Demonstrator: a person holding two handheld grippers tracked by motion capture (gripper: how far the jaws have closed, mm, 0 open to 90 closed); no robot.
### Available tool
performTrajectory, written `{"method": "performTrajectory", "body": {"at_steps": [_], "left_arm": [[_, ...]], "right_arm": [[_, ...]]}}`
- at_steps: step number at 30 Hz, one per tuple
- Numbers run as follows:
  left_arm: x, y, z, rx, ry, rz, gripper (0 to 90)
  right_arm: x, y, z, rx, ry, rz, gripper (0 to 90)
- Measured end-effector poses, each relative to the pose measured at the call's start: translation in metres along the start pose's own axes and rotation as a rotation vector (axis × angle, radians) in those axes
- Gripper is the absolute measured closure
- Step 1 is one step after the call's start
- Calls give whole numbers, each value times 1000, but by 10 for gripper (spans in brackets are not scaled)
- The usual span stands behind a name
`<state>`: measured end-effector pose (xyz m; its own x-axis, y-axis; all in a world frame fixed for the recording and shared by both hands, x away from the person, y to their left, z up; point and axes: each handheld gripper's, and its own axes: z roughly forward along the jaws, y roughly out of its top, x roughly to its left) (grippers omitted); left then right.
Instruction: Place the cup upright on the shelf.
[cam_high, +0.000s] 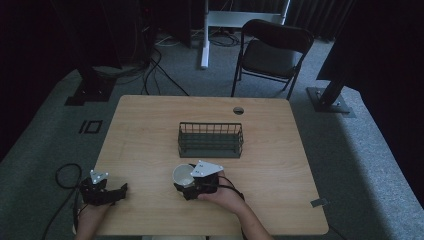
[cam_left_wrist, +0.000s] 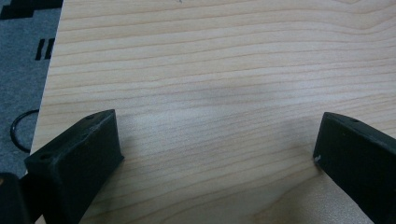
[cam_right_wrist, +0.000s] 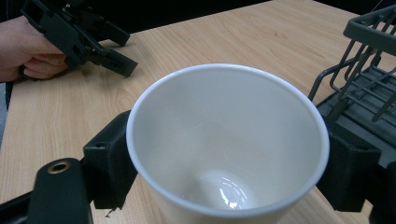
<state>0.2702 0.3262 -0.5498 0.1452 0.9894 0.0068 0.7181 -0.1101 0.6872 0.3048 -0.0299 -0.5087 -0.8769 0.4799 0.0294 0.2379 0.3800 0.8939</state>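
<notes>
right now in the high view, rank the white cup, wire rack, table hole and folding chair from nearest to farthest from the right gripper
1. white cup, between the right gripper jaws
2. wire rack, just beyond, mid-table
3. table hole, near the far edge
4. folding chair, on the floor past the table

Overhead, two close table views

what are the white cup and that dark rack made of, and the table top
The cup looks like glossy white ceramic or hard plastic: smooth wall, bright glints at the bottom; which one is unclear. The rack seems to be thin dark-coated metal wire, with slim straight bars. The table top shows pale wood grain with a matte sheen, perhaps laminate.
</notes>
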Motion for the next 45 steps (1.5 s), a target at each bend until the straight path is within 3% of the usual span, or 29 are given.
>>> {"method": "performTrajectory", "body": {"at_steps": [9, 29, 37, 45], "left_arm": [[0, 0, 0, 2, 0, 0, 9], [0, 0, 0, 1, 0, -2, 9], [0, 0, 0, 1, 0, -2, 9], [0, 0, 0, 1, 0, -2, 9]], "right_arm": [[2, 12, -3, -15, 29, -5, 193], [0, 54, -19, -73, 38, -18, 193], [-9, 78, -33, -133, -6, -4, 193], [-19, 100, -51, -182, -86, -8, 193]]}}
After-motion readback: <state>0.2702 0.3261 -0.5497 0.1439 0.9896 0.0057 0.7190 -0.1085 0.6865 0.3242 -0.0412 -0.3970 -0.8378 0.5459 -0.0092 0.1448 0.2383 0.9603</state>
